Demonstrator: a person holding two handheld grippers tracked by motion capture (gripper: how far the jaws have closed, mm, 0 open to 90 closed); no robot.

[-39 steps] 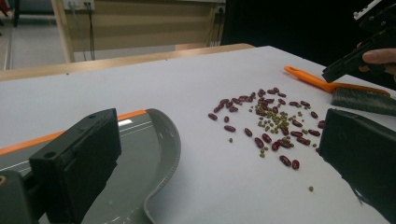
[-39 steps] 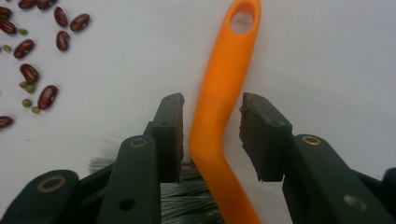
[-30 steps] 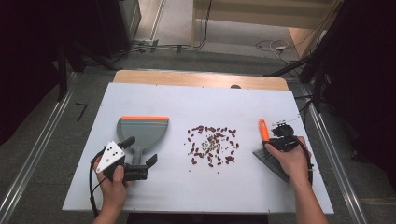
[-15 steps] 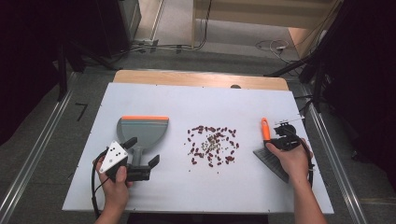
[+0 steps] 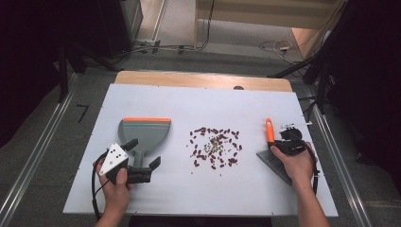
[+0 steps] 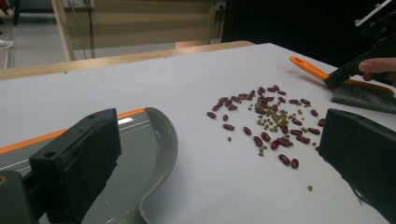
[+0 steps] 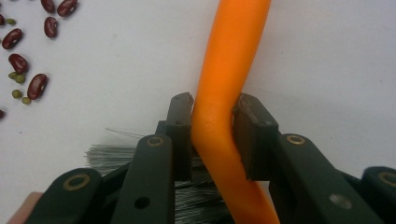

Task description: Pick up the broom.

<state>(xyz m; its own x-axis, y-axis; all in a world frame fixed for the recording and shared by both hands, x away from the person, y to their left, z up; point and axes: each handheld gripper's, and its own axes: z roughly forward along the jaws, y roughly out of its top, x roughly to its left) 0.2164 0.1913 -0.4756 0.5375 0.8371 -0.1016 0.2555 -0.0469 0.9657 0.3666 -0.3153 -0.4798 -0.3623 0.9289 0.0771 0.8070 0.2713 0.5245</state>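
A grey dustpan [image 5: 144, 133] with an orange lip lies at the table's left; its rim [image 6: 164, 140] curves past my left jaw. My left gripper [image 5: 142, 155] stands open at the pan's near end, astride its handle, with the pads apart from it. A scatter of red and green beans [image 5: 215, 146] [image 6: 271, 121] [image 7: 28, 46] lies mid-table. At the right lies a brush with an orange handle [image 5: 269, 130] [image 6: 308, 69] and grey bristles [image 5: 274, 163]. My right gripper [image 5: 278, 144] [image 7: 212, 100] is shut on that handle [image 7: 233, 60], just above the bristles.
The white table top [image 5: 189, 101] has a wooden strip [image 5: 203, 79] along its far edge. Metal rails [image 5: 33, 161] run on the floor at both sides, and cables lie on the floor beyond the table.
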